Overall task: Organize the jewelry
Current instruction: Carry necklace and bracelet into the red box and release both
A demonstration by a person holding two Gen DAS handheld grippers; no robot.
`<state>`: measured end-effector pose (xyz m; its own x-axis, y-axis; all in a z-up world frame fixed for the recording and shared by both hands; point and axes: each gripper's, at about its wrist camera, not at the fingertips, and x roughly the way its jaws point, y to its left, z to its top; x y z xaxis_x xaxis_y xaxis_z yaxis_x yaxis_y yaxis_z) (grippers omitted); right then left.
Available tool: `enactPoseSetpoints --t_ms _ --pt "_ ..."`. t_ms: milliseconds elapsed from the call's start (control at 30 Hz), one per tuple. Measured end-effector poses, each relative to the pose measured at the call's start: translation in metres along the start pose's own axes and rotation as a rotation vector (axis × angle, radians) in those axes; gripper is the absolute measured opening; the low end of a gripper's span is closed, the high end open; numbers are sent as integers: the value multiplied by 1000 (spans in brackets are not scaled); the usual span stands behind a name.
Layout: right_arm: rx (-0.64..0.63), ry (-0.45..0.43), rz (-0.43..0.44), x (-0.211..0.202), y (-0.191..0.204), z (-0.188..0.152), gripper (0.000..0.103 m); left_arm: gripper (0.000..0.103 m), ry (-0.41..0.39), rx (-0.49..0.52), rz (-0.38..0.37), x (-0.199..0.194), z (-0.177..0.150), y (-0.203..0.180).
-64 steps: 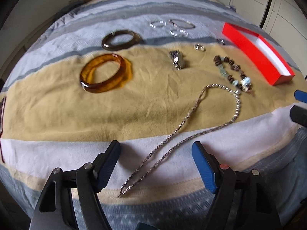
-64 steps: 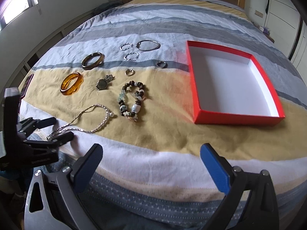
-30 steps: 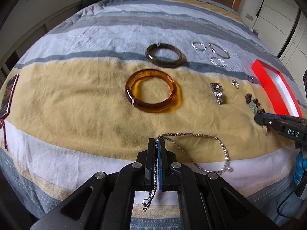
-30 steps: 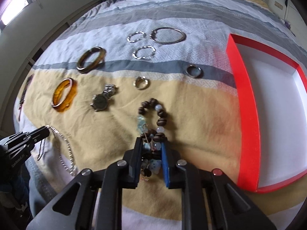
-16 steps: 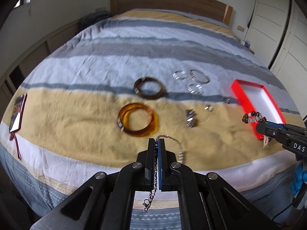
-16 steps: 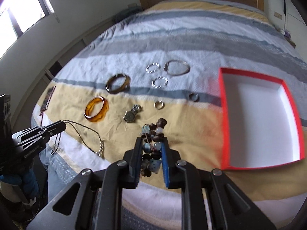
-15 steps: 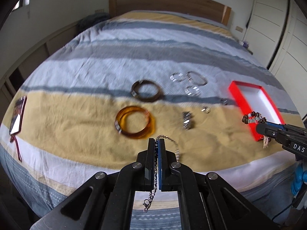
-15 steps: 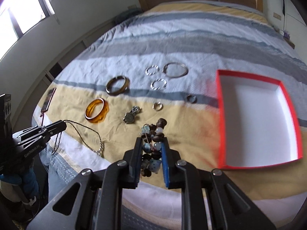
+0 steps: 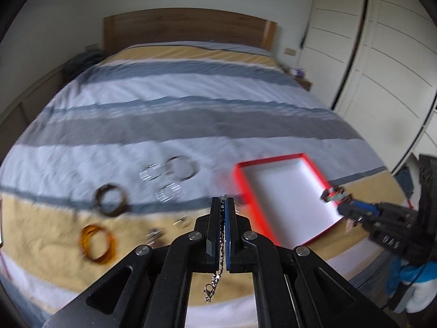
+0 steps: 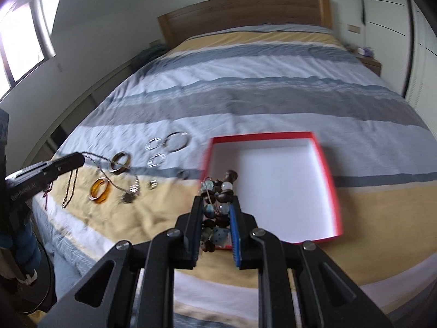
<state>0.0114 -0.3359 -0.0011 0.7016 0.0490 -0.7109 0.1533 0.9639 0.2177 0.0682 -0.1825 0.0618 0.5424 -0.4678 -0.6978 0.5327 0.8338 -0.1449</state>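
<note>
left claw (image 9: 223,205): closed on the silver chain necklace (image 9: 215,276); the clasp end is seen hanging below the pads, the rest is dangled beyond the tips above the bed.
right claw (image 10: 215,205): clamped on the beaded bracelet (image 10: 217,205), which is bunched between the two fingers and held in the air over the near left corner of the red box.
bed (image 10: 245,87): a striped cover in yellow, white, grey and blue is spread over it; all loose pieces are laid on its near half.
amber bangle (image 9: 95,243): laid flat on the yellow stripe, towards the near left edge of the bed.
watch (image 10: 131,194): laid just right of the amber bangle; blurred in both views.
small ring (image 10: 153,184): set on the yellow stripe, between the watch and the box.
dark bangle (image 9: 110,199): laid beyond the amber bangle, at the blue stripe.
red box (image 10: 325,175): open, white inside, placed to the right of the loose pieces.
silver hoops (image 9: 180,166): three are grouped on the white stripe, farther than the dark bangle, well apart from the box.
</note>
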Motion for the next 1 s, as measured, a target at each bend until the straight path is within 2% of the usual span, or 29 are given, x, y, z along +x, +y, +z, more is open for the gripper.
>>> enactPoseSetpoints --t_ms 200,467,600,833,1000 --pt "42 14 -35 14 -45 3 17 2 27 49 -70 50 27 -54" --pt "94 88 -47 64 -85 -8 17 2 139 91 -117 120 21 -92" --pt "121 120 -47 81 -98 -17 17 2 103 105 -162 118 38 -102" --pt "140 138 -51 98 -110 -22 17 2 -1 111 -190 98 75 -110" --pt "147 143 -58 101 -112 -23 17 2 8 105 -183 107 77 -111"
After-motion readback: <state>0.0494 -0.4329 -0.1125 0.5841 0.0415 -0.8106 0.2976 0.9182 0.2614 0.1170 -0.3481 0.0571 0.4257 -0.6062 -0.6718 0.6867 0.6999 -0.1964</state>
